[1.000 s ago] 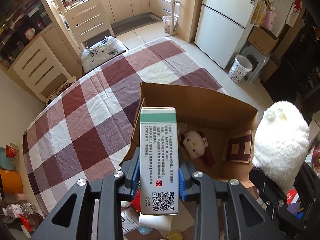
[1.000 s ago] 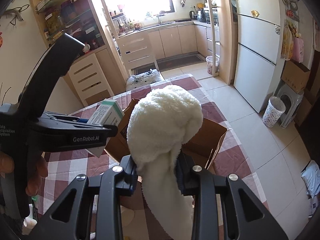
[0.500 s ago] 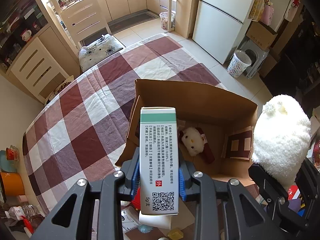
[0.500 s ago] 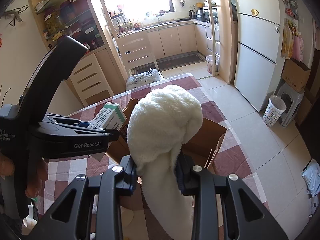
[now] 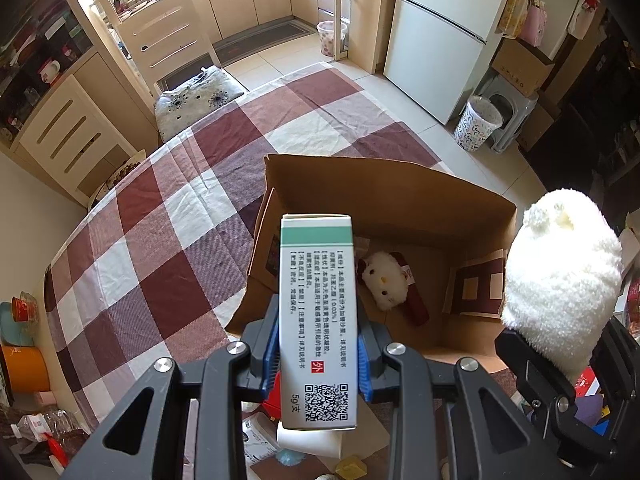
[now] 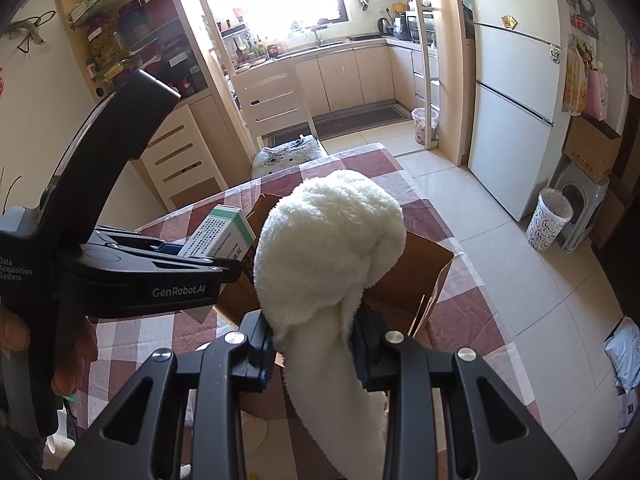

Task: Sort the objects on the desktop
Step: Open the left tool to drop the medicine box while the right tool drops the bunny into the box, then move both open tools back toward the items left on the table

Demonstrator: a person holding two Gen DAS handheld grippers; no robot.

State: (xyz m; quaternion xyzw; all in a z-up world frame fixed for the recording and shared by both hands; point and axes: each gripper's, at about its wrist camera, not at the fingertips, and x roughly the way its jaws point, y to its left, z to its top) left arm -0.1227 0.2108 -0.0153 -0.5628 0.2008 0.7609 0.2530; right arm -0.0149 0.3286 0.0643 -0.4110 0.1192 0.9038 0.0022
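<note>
Box (image 5: 318, 320) between left tongs (image 5: 318, 354).

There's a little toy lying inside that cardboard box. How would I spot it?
Find the open cardboard box on the checked tablecloth. On its floor, just right of the medicine carton that the left gripper holds, lies a small white plush cat. Unlike the flat brown-patterned card beside it, it is fluffy, with a yellow nose.
</note>
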